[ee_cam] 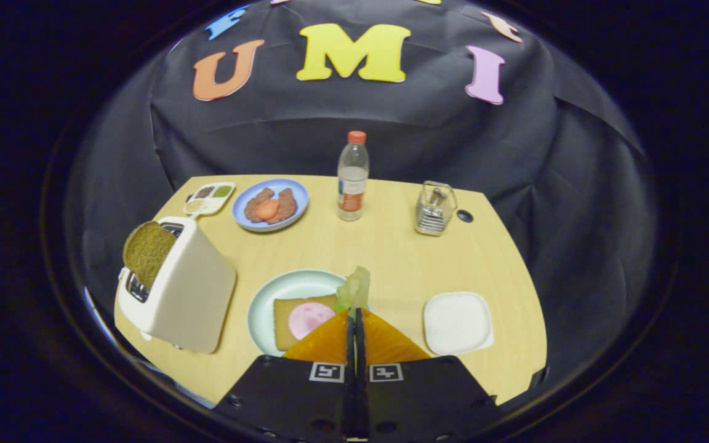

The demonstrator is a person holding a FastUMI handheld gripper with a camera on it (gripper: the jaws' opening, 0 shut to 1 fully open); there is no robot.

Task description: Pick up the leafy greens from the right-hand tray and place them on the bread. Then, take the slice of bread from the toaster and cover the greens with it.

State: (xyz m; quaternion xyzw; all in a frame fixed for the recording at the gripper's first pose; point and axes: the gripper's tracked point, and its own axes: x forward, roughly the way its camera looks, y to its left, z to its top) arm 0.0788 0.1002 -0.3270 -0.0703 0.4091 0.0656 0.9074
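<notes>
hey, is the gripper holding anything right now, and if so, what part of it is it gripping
Yes. The gripper holds the leafy greens, its jaws closed together on the leaf's lower end; the rest sticks up beyond them, above the plate with the bread.

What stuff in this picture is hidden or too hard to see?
- Bread on the pale plate: its near corner sits behind the fingers, shut on the leafy greens.
- Toaster slots: the slice of bread covers them.
- Seasoning tray: contents too small.
- Wire holder: contents too small.
</notes>
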